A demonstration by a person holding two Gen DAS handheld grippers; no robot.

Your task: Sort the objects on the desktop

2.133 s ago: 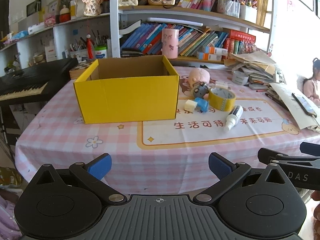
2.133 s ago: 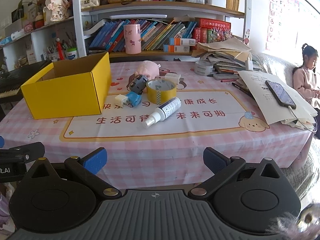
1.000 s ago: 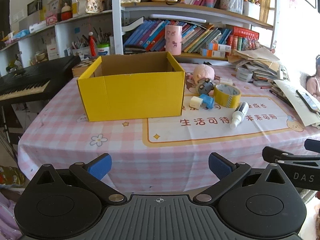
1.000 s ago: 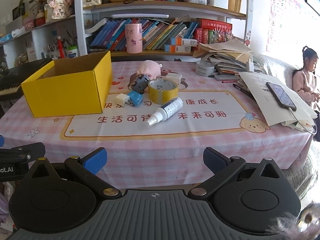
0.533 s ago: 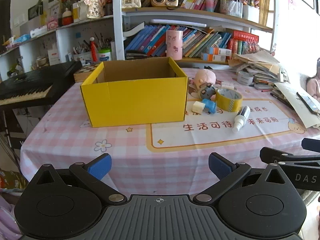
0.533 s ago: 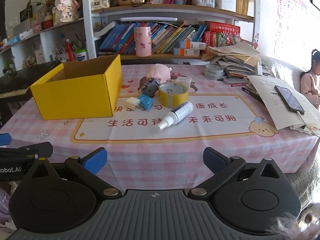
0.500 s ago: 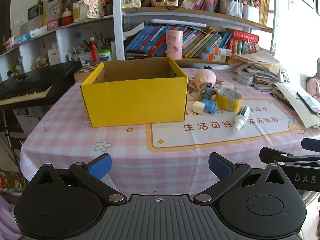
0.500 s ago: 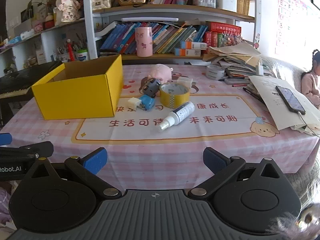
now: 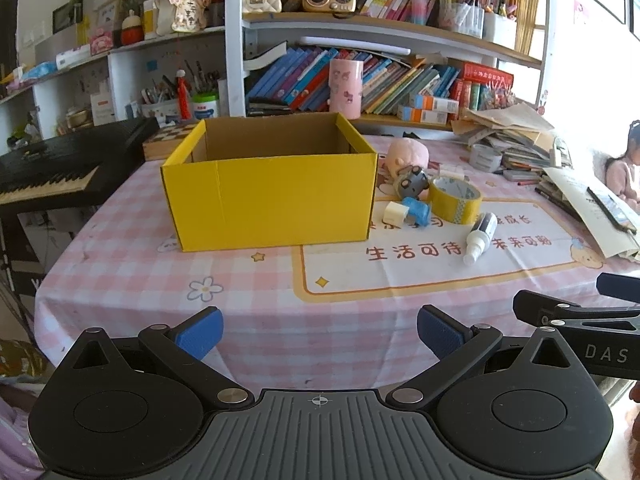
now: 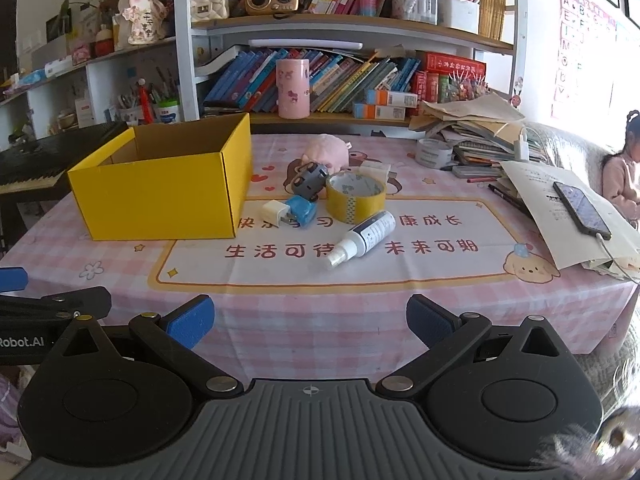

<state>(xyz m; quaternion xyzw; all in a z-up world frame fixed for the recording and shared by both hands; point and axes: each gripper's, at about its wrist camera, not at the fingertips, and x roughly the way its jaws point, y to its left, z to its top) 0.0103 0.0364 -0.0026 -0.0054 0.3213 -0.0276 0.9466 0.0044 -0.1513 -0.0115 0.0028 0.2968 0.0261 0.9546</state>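
An open yellow cardboard box (image 9: pixel 272 196) (image 10: pixel 160 196) stands on the pink checked table (image 9: pixel 248 280). Right of it lie a white plug (image 10: pixel 276 213), a blue item (image 10: pixel 302 210), a grey toy car (image 10: pixel 308 180), a yellow tape roll (image 10: pixel 355 196), a white spray bottle (image 10: pixel 362 238) and a pink plush (image 10: pixel 326 152). They also show in the left wrist view: the tape roll (image 9: pixel 454 200) and the bottle (image 9: pixel 480 236). My left gripper (image 9: pixel 319 330) and right gripper (image 10: pixel 310 320) are open and empty, at the table's near edge.
A bookshelf (image 10: pixel 340 72) stands behind the table. Papers and a phone (image 10: pixel 582 210) lie at the right, with a grey tape roll (image 10: pixel 434 153). A keyboard piano (image 9: pixel 44 172) is at the left. A child (image 10: pixel 622 172) sits at the far right.
Both grippers have risen and moved a little closer to the table, so the box and objects sit lower and larger in view. Jaws remain open.
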